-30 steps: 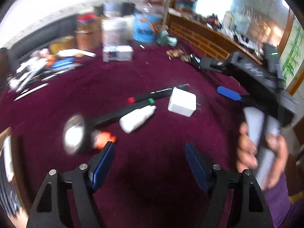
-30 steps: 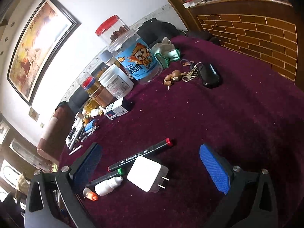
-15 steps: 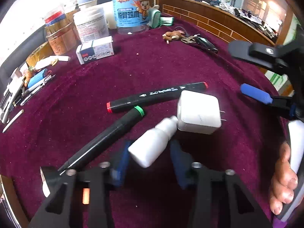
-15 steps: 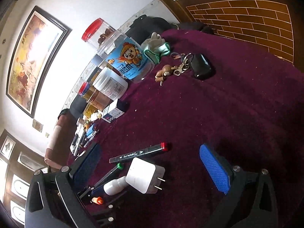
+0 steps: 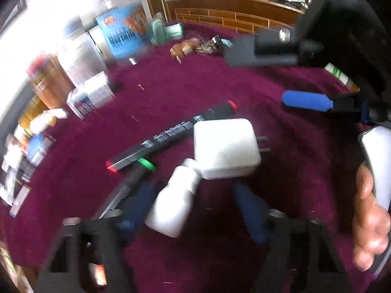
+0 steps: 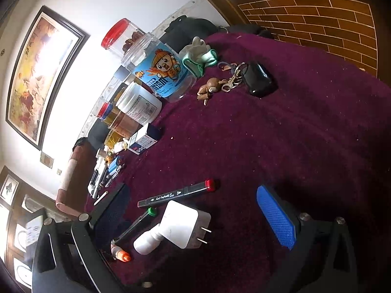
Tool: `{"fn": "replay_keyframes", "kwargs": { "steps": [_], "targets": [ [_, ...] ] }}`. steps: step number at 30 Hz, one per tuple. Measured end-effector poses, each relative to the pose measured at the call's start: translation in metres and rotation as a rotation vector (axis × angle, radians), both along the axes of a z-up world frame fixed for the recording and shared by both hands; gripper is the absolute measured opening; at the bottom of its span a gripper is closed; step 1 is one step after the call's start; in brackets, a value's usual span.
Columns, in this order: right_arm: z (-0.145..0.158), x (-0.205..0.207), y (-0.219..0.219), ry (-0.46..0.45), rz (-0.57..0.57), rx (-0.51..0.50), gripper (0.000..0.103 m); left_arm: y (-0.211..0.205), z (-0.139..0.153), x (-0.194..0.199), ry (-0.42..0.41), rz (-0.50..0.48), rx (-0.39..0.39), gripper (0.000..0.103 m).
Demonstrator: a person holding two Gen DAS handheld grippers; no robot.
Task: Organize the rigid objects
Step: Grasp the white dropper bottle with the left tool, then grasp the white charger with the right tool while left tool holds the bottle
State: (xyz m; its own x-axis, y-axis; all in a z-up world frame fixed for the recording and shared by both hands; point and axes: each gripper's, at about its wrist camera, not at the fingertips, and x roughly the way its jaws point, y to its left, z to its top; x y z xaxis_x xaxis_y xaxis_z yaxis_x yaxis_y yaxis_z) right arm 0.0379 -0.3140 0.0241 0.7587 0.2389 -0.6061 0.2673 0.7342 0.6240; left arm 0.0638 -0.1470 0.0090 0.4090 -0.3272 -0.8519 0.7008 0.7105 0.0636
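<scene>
A small white bottle (image 5: 173, 205) lies on the maroon cloth, its neck against a white plug charger (image 5: 224, 146). My left gripper (image 5: 195, 205) points down over the bottle. Its jaws are opening with the bottle between them; the left pad (image 5: 141, 202) is beside the bottle and the right pad (image 5: 248, 207) stands apart from it. Two black markers lie beside them, one with red ends (image 5: 171, 136) and one with a green band (image 5: 136, 178). My right gripper (image 6: 193, 214) hovers wide open above the charger (image 6: 182, 224) and the bottle (image 6: 149, 241), holding nothing.
Jars (image 6: 156, 73), a small box (image 6: 144, 139), a wooden charm with keys (image 6: 215, 85), a black key fob (image 6: 259, 80) and a folded glove (image 6: 200, 56) stand at the back. Several pens (image 6: 102, 178) lie at the left edge. A hand (image 5: 369, 217) grips the right gripper's handle.
My left gripper came forward and down from beside the round metal thing to straddle the white bottle, and its jaws narrowed. The right gripper stayed almost still and open.
</scene>
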Motion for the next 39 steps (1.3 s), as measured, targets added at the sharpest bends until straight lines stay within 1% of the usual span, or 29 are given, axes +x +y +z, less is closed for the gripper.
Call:
{"fn": "replay_keyframes", "kwargs": {
  "steps": [1, 2, 3, 5, 7, 9, 12, 14, 16, 18, 19, 20, 21, 22, 23, 24, 25, 27, 28, 29, 30, 31, 33, 34, 35, 36, 38, 39],
  "targets": [
    [-0.001, 0.001, 0.000, 0.002, 0.001, -0.003, 0.103, 0.001, 0.001, 0.001, 0.042, 0.008, -0.015, 0.042],
    [-0.001, 0.002, 0.000, 0.008, 0.002, -0.010, 0.103, 0.002, 0.003, 0.000, 0.049, 0.024, -0.022, 0.028],
    [-0.002, 0.003, 0.001, 0.013, 0.003, -0.015, 0.103, 0.006, 0.004, -0.003, 0.054, 0.039, -0.023, 0.028],
    [-0.004, 0.006, 0.002, 0.022, 0.013, -0.013, 0.103, 0.019, 0.009, -0.009, 0.071, 0.071, -0.058, 0.028],
    [-0.005, 0.007, 0.004, 0.030, 0.029, -0.016, 0.103, 0.034, 0.015, -0.018, 0.067, 0.097, -0.080, 0.028],
    [-0.006, 0.010, 0.007, 0.037, 0.047, -0.030, 0.103, 0.053, 0.022, -0.031, 0.055, 0.124, -0.100, 0.028],
    [-0.009, 0.014, 0.013, 0.060, 0.077, -0.052, 0.103, 0.087, 0.036, -0.065, 0.033, 0.160, -0.140, 0.028],
    [-0.011, 0.015, 0.017, 0.069, 0.082, -0.077, 0.103, 0.111, 0.043, -0.086, 0.013, 0.189, -0.158, 0.028],
    [-0.011, 0.016, 0.024, 0.074, 0.093, -0.126, 0.103, 0.136, 0.048, -0.107, -0.013, 0.228, -0.166, 0.028],
    [-0.010, 0.017, 0.033, 0.081, 0.115, -0.187, 0.103, 0.156, 0.047, -0.127, -0.029, 0.265, -0.167, 0.028],
    [-0.010, 0.017, 0.038, 0.075, 0.132, -0.201, 0.103, 0.169, 0.045, -0.137, -0.040, 0.296, -0.158, 0.028],
    [-0.010, 0.017, 0.041, 0.064, 0.160, -0.195, 0.100, 0.177, 0.042, -0.141, -0.040, 0.313, -0.158, 0.028],
    [-0.011, 0.017, 0.045, 0.055, 0.198, -0.173, 0.094, 0.187, 0.039, -0.144, -0.031, 0.335, -0.171, 0.028],
    [-0.013, 0.018, 0.051, 0.054, 0.242, -0.156, 0.093, 0.200, 0.034, -0.149, -0.004, 0.366, -0.196, 0.028],
    [-0.012, 0.017, 0.058, 0.054, 0.263, -0.186, 0.093, 0.206, 0.029, -0.147, 0.016, 0.386, -0.207, 0.028],
    [-0.012, 0.017, 0.066, 0.058, 0.299, -0.214, 0.093, 0.210, 0.025, -0.147, 0.028, 0.402, -0.212, 0.028],
    [-0.012, 0.016, 0.075, 0.060, 0.347, -0.217, 0.093, 0.215, 0.021, -0.149, 0.038, 0.415, -0.216, 0.028],
    [-0.012, 0.013, 0.088, 0.077, 0.400, -0.231, 0.094, 0.219, 0.014, -0.150, 0.053, 0.430, -0.215, 0.028],
    [-0.011, 0.010, 0.097, 0.087, 0.463, -0.217, 0.094, 0.221, 0.011, -0.149, 0.062, 0.436, -0.219, 0.028],
    [-0.011, 0.007, 0.104, 0.093, 0.532, -0.180, 0.093, 0.222, 0.009, -0.147, 0.067, 0.437, -0.227, 0.028],
    [-0.009, 0.003, 0.108, 0.097, 0.572, -0.152, 0.093, 0.223, 0.007, -0.146, 0.076, 0.437, -0.239, 0.028],
    [-0.005, -0.003, 0.110, 0.099, 0.560, -0.169, 0.093, 0.224, 0.004, -0.144, 0.088, 0.439, -0.248, 0.028],
    [0.004, -0.010, 0.110, 0.127, 0.444, -0.327, 0.093, 0.223, 0.002, -0.142, 0.102, 0.445, -0.264, 0.028],
    [0.006, -0.010, 0.108, 0.138, 0.394, -0.389, 0.093, 0.222, 0.001, -0.141, 0.095, 0.446, -0.266, 0.028],
    [0.007, -0.008, 0.105, 0.150, 0.354, -0.423, 0.093, 0.221, 0.002, -0.141, 0.087, 0.446, -0.263, 0.028],
    [0.007, -0.006, 0.102, 0.158, 0.327, -0.425, 0.093, 0.219, 0.001, -0.142, 0.075, 0.447, -0.261, 0.028],
    [0.003, 0.001, 0.096, 0.173, 0.300, -0.383, 0.093, 0.215, 0.000, -0.144, 0.039, 0.448, -0.247, 0.028],
    [0.002, 0.005, 0.095, 0.181, 0.283, -0.381, 0.093, 0.212, 0.000, -0.145, 0.020, 0.445, -0.234, 0.028]
  ]
}}
